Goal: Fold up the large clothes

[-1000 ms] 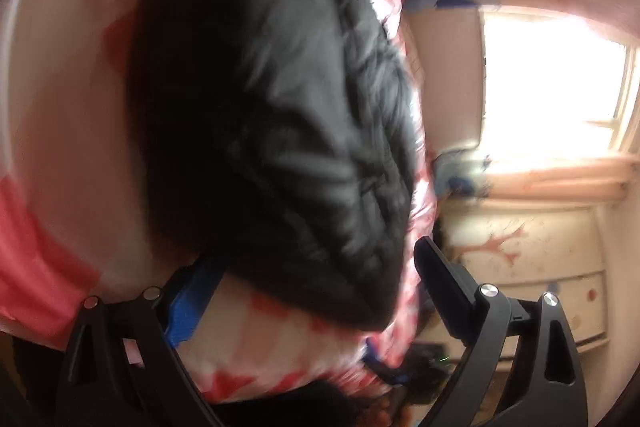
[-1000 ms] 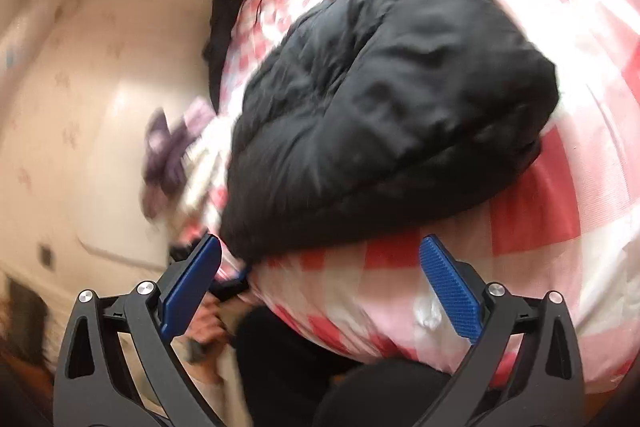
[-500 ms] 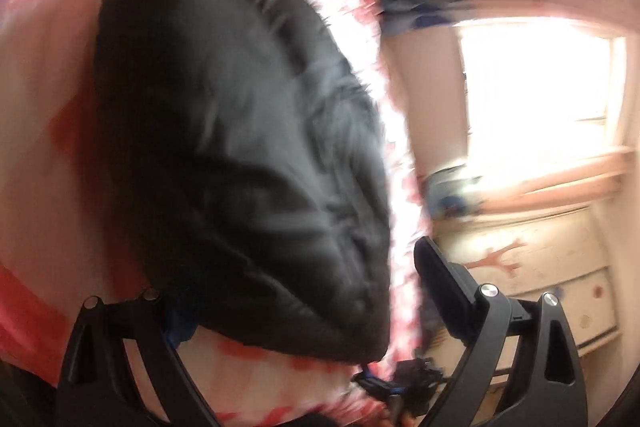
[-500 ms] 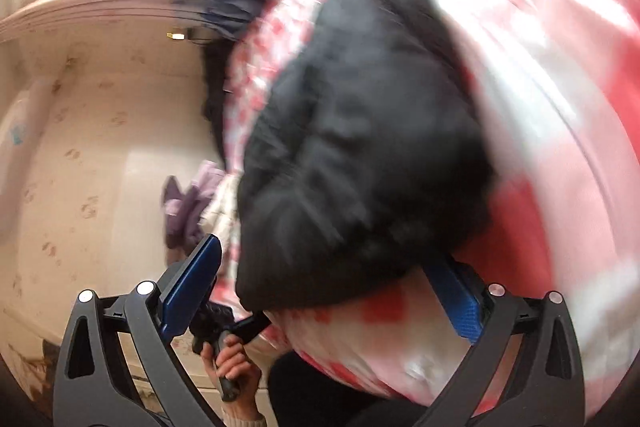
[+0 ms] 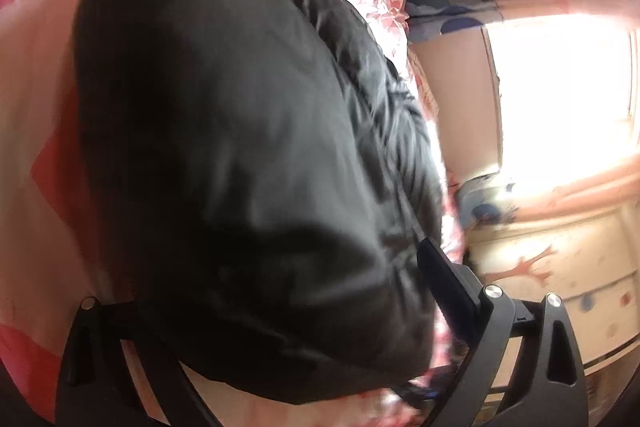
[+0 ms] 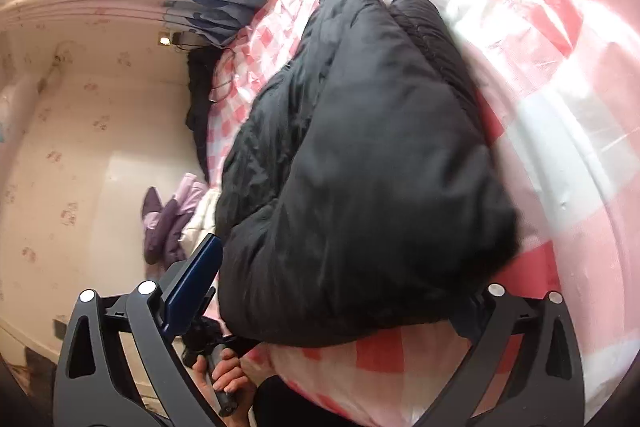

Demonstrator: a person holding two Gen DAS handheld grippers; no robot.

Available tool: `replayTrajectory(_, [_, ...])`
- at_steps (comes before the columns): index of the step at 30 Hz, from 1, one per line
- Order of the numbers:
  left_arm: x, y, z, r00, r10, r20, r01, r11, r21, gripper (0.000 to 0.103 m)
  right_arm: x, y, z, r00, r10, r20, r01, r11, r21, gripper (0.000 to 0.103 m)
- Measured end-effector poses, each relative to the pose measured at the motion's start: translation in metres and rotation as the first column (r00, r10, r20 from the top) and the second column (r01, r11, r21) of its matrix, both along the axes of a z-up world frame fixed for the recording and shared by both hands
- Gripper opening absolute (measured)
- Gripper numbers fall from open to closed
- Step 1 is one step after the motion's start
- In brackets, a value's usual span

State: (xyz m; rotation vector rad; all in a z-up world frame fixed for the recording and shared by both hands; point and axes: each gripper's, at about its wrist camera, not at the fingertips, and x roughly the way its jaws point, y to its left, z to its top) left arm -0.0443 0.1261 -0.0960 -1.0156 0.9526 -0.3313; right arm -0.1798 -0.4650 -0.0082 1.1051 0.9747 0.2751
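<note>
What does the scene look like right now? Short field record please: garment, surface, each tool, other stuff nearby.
garment: black puffy jacket, bundled in a thick heap
surface: pink and white checked bedcover
left tool: open, fingers either side of the jacket's near edge
right tool: open, straddling the near end of the jacket
nearby: purple clothes beside the bed; bright window
hand: gripping a handle below the bed edge

The black jacket (image 5: 248, 155) covers the left gripper's (image 5: 280, 291) left finger; its near hem is blurred. The right gripper's (image 6: 340, 291) right pad lies hidden behind the jacket. The window (image 5: 560, 91) is overexposed, detail unreadable.
</note>
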Motion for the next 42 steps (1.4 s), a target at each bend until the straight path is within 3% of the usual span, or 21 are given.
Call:
replayTrajectory(2, [-0.006,0.0,0.003,1.0,0.002,0.011,-0.002,1.0,0.002,0.092,-0.001,-0.003,-0.006,0.999,-0.03,-0.018,0.03,0.999,-0.012,0.065])
replayTrajectory(4, [-0.006,0.0,0.004,1.0,-0.002,0.01,0.002,1.0,0.009,0.091,-0.003,-0.007,-0.012,0.997,-0.069,-0.017,0.07,0.997,0.014,0.049])
replayTrajectory(5, [-0.006,-0.001,0.004,1.0,-0.005,0.013,0.005,1.0,0.009,0.084,-0.004,-0.008,-0.013,0.997,-0.075,-0.006,0.075,0.997,0.02,0.041])
replayTrajectory(6, [-0.004,-0.002,0.002,1.0,-0.01,0.02,0.01,1.0,0.009,0.077,-0.004,-0.006,-0.01,0.997,-0.069,0.018,0.069,0.998,0.003,0.037])
replayTrajectory(8, [0.002,0.002,-0.003,0.999,-0.016,0.029,0.016,1.0,0.002,0.046,-0.005,-0.003,0.0,0.997,-0.05,0.052,0.052,0.998,-0.045,0.029])
replayTrajectory(11, [0.001,-0.002,0.009,0.996,-0.034,0.08,0.032,0.999,0.03,0.026,-0.008,0.002,0.033,0.99,-0.023,0.141,0.037,0.994,-0.099,0.024])
replayTrajectory(13, [-0.012,-0.001,0.028,0.99,-0.033,0.136,0.028,0.999,0.041,0.022,-0.016,0.005,0.054,0.983,0.001,0.184,0.023,0.991,-0.129,0.023])
replayTrajectory(16, [-0.039,0.006,0.055,0.979,-0.037,0.2,0.031,0.999,0.036,0.022,-0.035,0.007,0.078,0.975,0.039,0.219,-0.007,0.989,-0.148,0.023])
replayTrajectory(18, [-0.051,0.006,0.057,0.98,-0.047,0.194,0.034,0.997,0.071,0.026,-0.049,0.008,0.073,0.982,0.083,0.169,-0.053,0.983,-0.177,0.028])
replayTrajectory(20, [-0.05,0.008,0.041,0.991,-0.054,0.12,0.043,0.995,0.093,0.052,-0.059,0.007,0.056,0.992,0.101,0.077,-0.083,0.973,-0.217,0.034])
replayTrajectory(22, [-0.04,0.015,0.011,1.0,-0.009,-0.005,0.009,1.0,0.024,0.057,-0.076,-0.005,0.045,0.997,0.058,0.05,-0.046,0.977,-0.209,0.039])
replayTrajectory(24, [-0.037,0.023,0.0,0.998,0.035,-0.047,-0.037,0.998,-0.049,0.06,-0.096,-0.013,0.058,0.997,-0.009,0.082,0.03,0.963,-0.266,0.042])
replayTrajectory(26, [-0.034,0.021,0.003,0.999,0.047,-0.023,-0.048,0.998,-0.03,0.069,-0.108,-0.013,0.089,0.981,-0.083,0.175,0.144,0.917,-0.371,0.054])
replayTrajectory(27, [-0.032,0.017,0.005,0.999,0.05,-0.015,-0.05,0.999,-0.011,0.07,-0.104,-0.006,0.105,0.972,-0.072,0.221,0.16,0.898,-0.41,0.058])
replayTrajectory(29, [-0.028,0.013,0.008,0.998,0.057,-0.004,-0.057,0.998,0.0,0.077,-0.076,0.021,0.134,0.961,0.026,0.274,0.118,0.86,-0.497,0.069])
replayTrajectory(31, [-0.02,0.007,0.009,0.998,0.069,-0.003,-0.069,0.998,0.004,0.079,-0.024,0.071,0.155,0.944,0.191,0.27,0.006,0.805,-0.593,0.069])
replayTrajectory(34, [-0.027,0.008,0.008,0.997,0.074,0.007,-0.074,0.997,-0.004,0.08,0.056,0.156,0.153,0.898,0.399,0.185,-0.158,0.686,-0.711,0.07])
replayTrajectory(37, [-0.042,0.023,-0.006,0.994,0.109,-0.032,-0.111,0.992,-0.058,0.08,0.126,0.222,0.109,0.875,0.482,0.052,-0.287,0.601,-0.746,0.07])
replayTrajectory(39, [-0.042,0.031,-0.017,0.987,0.146,-0.067,-0.153,0.981,-0.117,0.08,0.158,0.245,0.055,0.884,0.457,-0.099,-0.349,0.503,-0.791,0.071])
replayTrajectory(40, [-0.04,0.031,-0.018,0.987,0.146,-0.063,-0.153,0.98,-0.13,0.08,0.169,0.249,0.03,0.881,0.449,-0.147,-0.384,0.498,-0.777,0.072])
replayTrajectory(42, [-0.036,0.023,-0.011,0.991,0.129,-0.026,-0.13,0.987,-0.091,0.08,0.17,0.243,0.021,0.887,0.434,-0.16,-0.389,0.514,-0.765,0.072])
